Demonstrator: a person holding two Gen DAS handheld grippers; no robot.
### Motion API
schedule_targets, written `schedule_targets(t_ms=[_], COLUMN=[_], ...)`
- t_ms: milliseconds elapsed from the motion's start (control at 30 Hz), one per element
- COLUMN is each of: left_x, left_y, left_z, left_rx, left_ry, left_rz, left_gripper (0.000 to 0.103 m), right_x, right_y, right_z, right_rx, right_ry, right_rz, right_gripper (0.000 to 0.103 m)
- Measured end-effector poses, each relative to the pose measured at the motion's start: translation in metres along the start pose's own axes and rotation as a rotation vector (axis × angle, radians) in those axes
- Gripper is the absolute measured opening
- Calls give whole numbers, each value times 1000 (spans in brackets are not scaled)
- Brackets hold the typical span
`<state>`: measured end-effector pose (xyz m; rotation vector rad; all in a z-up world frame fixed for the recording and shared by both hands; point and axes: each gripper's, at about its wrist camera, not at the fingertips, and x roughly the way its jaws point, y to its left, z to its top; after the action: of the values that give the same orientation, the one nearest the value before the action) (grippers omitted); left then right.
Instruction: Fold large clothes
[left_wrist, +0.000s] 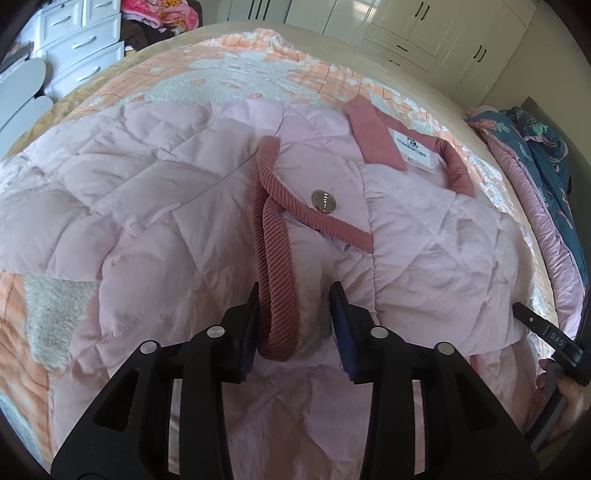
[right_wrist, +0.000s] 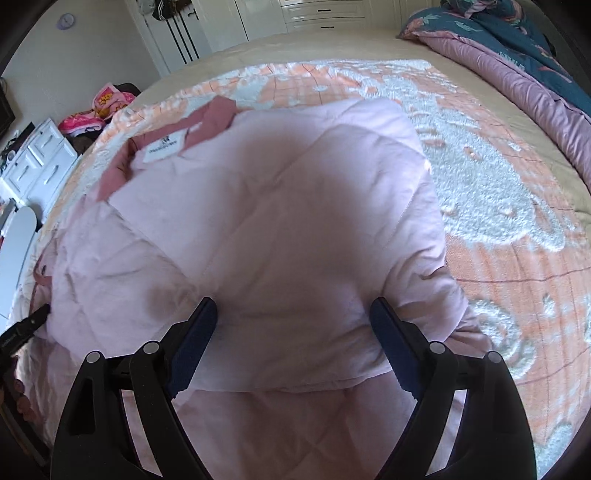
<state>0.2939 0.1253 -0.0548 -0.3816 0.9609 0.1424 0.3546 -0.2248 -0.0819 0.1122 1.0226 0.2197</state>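
Pink jacket (left_wrist: 177, 206) spread on the bed (right_wrist: 498, 192) for folding.
Left gripper (left_wrist: 295, 325) fingers straddle the ribbed cuff (left_wrist: 275, 295), unclosed; right gripper (right_wrist: 291, 343) spread wide over a folded panel.

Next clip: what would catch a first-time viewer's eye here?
A puffy pale pink quilted jacket fills both views, spread on a peach-and-white fleecy blanket. Its dusty-rose ribbed cuff hangs between the fingers of the open left gripper. The open right gripper straddles a folded edge, and a white neck label shows by the collar.
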Motion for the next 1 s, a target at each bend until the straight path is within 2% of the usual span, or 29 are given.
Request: schedule_targets(t_ms=[200, 300, 400, 500, 567, 667, 1000], left_x=[-6, -17, -31, -42, -50, -60, -98], left_y=[-3, -4, -7, -11, -10, -7, 15], left_z=[-2, -3, -5, -5, -5, -5, -8], left_rx=[10, 13, 16, 18, -1, -36, -95], left_ry=[7, -2, -17, -30, -40, -49, -101], left_rz=[12, 22, 1, 0, 17, 29, 23], left_gripper=[32, 39, 51, 67, 82, 93, 94], right_x=[-9, -30, -48, -63, -70, -78, -116], right_y=[8, 22, 29, 34, 39, 49, 92], right_z=[-2, -6, -8, -11, -13, -18, -22], right_rx=[-22, -67, -65, -39, -46, -62, -103], right_ry=[-19, -72, -105, -125, -130, -130, -184], right_rz=[-35, 6, 10, 37, 41, 48, 104], right_gripper=[86, 95, 98, 99, 99, 99, 99])
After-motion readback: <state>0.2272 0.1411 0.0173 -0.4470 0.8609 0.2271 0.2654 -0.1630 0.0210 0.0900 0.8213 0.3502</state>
